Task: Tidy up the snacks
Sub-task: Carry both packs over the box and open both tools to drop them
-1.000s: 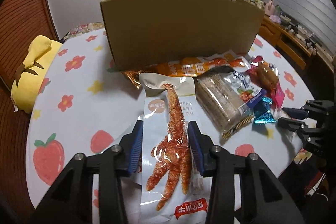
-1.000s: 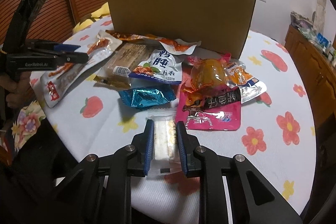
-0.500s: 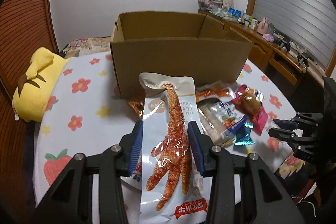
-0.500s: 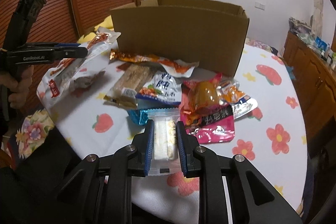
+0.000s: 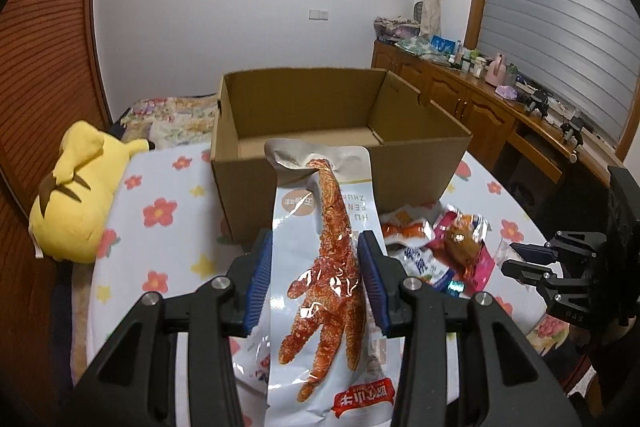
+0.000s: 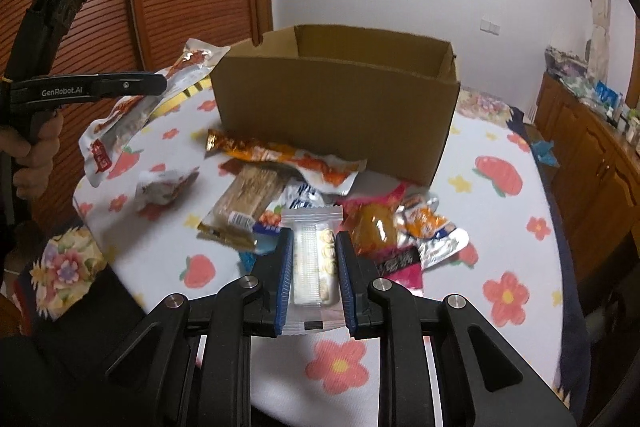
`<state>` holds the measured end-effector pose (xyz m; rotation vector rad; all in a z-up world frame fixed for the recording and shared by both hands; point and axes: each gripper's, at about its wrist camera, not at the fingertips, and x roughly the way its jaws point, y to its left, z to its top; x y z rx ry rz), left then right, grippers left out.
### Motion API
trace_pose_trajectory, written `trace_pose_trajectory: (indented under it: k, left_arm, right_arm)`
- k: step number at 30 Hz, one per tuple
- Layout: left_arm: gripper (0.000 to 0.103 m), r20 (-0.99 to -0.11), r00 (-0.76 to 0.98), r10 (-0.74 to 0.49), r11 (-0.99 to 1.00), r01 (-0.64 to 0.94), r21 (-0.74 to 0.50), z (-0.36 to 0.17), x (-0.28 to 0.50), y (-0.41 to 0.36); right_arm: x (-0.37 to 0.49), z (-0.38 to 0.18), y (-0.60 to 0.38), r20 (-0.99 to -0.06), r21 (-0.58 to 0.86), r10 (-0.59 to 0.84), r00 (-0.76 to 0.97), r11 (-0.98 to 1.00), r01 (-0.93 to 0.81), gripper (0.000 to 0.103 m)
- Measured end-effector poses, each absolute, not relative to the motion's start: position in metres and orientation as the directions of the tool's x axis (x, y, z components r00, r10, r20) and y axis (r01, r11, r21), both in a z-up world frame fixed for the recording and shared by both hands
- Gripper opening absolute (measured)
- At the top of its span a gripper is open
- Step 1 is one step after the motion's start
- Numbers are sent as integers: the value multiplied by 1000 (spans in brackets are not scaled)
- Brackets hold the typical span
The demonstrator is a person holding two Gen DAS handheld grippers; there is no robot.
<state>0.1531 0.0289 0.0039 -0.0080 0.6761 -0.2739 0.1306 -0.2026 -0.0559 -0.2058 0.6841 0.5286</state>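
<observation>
Left wrist view: compared with a second earlier, the camera sits higher, so the open inside of the cardboard box (image 5: pixel 340 131) now shows where only its front wall showed before. The left gripper (image 5: pixel 318 281) pinches a chicken-foot snack packet (image 5: pixel 324 267) between its blue pads, one pad on each long edge, as it did earlier; the packet now hangs clear of the table (image 5: pixel 168 227) instead of lying on it. The packet's top end reaches up in front of the box's near wall.

In the right wrist view, the right gripper (image 6: pixel 312 275) is closed on a small clear packet of pale biscuits (image 6: pixel 314 259), gripped by its two sides and lifted above the cloth. The snack pile, which earlier lay just ahead of the fingers, now appears lower and farther away.

Beyond the fingers, the loose snacks (image 6: pixel 288 179) lie heaped against the box's near wall. The box is open-topped and nothing is seen inside it. A yellow plush toy (image 5: pixel 76 195) lies at the table's left edge, beside the box. To the right, flowered cloth lies bare out to the table's round rim. The person's hand (image 6: pixel 34 155) grips the left tool's handle.
</observation>
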Motion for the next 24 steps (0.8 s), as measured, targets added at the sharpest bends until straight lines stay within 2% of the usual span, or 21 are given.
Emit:
trace_pose_trajectory:
  k: [14,24]
  left_arm:
    - [42,-568,773,-283,955,280,-95,43,209,22]
    - [42,-561,784,-264,960,269,-76,63,255,24]
  right_arm:
    - [205,-1,-186,-582,-62,402,706,844,-532,20]
    - [278,10,-183,-592,-33,398,701,857,-514,20]
